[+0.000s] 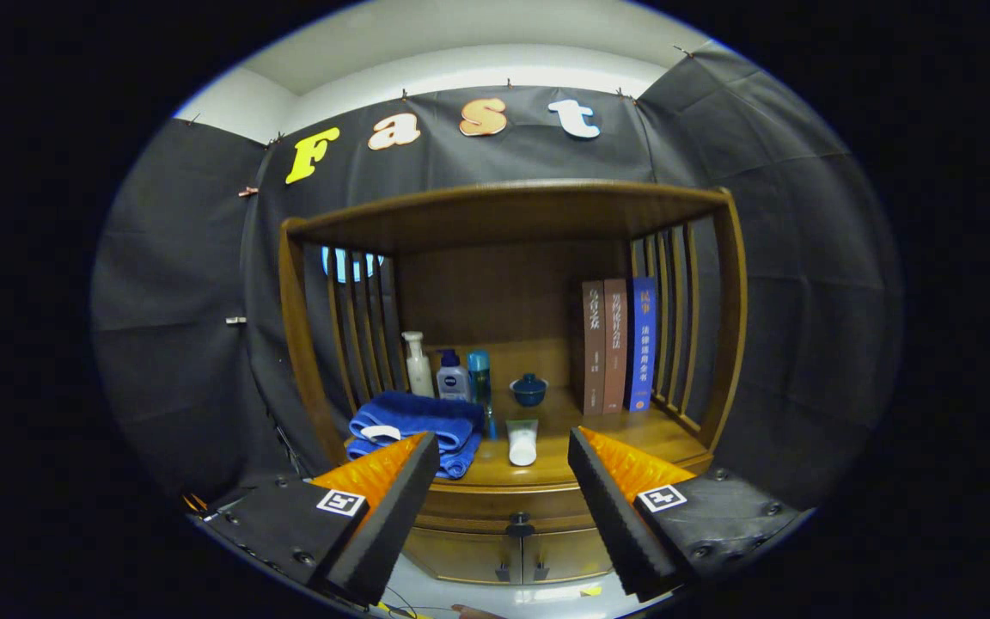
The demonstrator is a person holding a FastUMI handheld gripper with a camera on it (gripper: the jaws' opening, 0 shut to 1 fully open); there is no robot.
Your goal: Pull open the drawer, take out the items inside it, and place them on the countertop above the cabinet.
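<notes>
Drawer front, shut flush in the wooden cabinet, sits between and just beyond the gripper fingers, its small dark knob centred in the gap. The gripper hangs spread wide apart with nothing between its fingers, touching nothing, pointed straight at the cabinet front. Below the drawer two cabinet doors meet at a centre seam, both closed.

Going left to right across the countertop above the drawer: a folded blue towel lies at the left front, partly behind the left finger. Behind it, against the slatted left side, stand a white pump bottle, then a white lotion bottle with a dark blue cap, then a slim teal bottle, the three close together in a row. A white tube lies near the front edge of the countertop, straight ahead of the gap between the fingers. Behind the tube sits a small blue lidded bowl. To the right stand three upright books against the back corner: two brown books side by side and a blue book touching them, next to the slatted right side. The right front stretch of the countertop is bare wood. A wooden top shelf spans the cabinet overhead.
</notes>
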